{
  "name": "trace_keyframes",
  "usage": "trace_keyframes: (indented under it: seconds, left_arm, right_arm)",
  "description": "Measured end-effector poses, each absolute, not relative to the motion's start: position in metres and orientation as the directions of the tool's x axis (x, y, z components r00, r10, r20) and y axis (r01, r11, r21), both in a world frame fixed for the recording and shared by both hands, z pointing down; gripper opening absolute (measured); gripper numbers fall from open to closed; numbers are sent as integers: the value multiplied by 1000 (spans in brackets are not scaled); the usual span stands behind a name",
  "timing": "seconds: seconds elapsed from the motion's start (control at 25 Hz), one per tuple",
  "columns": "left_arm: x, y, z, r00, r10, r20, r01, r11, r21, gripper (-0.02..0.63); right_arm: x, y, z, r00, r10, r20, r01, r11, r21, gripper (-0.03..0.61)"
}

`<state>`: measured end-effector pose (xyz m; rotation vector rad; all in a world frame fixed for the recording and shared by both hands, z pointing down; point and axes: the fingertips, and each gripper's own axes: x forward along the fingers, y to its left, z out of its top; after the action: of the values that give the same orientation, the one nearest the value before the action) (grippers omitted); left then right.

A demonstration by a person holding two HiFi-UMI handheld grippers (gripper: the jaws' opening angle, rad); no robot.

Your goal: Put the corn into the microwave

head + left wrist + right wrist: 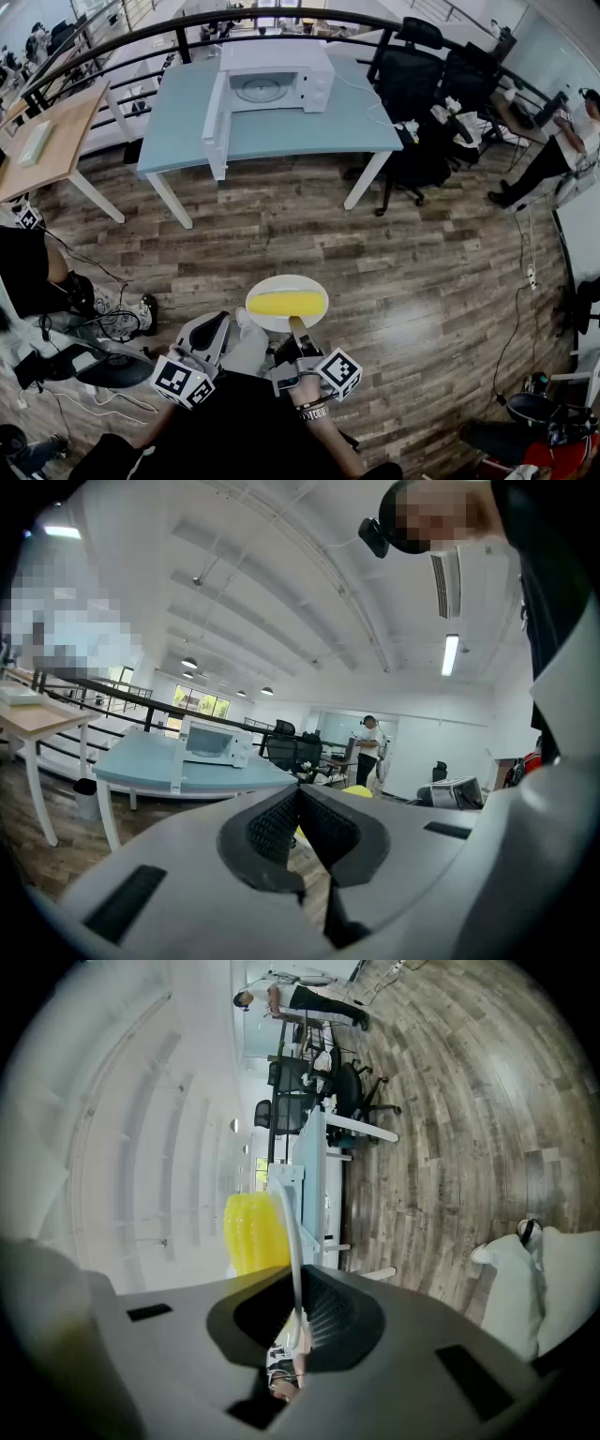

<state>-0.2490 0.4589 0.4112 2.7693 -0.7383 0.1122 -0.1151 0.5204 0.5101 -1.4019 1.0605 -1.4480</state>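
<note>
Right fingers pinched on rim of plate — thin rim, so jaws stand nearly together. I hold right gripper close to level so corn lies across plate centre and can't roll off. Left gripper closed on nothing, just beside plate's near-left edge — spare hand. Microwave at far edge of table, door open, well apart from plate across floor. I judge carry is step in hand.

Head camera looks steeply down; cameras on left hand-held gripper and right hand-held gripper look ahead; all show the distant counter.
</note>
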Motion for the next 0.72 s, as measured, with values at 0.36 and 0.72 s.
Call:
trace_keyframes:
  seconds: [0.36, 0.72]
  left_arm:
    - [-235, 468, 400, 879, -454, 143, -476, -842, 255, 3]
    - [-231, 463, 408, 882, -444, 158, -471, -846, 251, 3]
  right_arm:
    - [-113, 523, 505, -38, -959, 281, -30, -280, -959, 26]
    - [-115, 519, 512, -49, -955, 293, -21, -292, -956, 26]
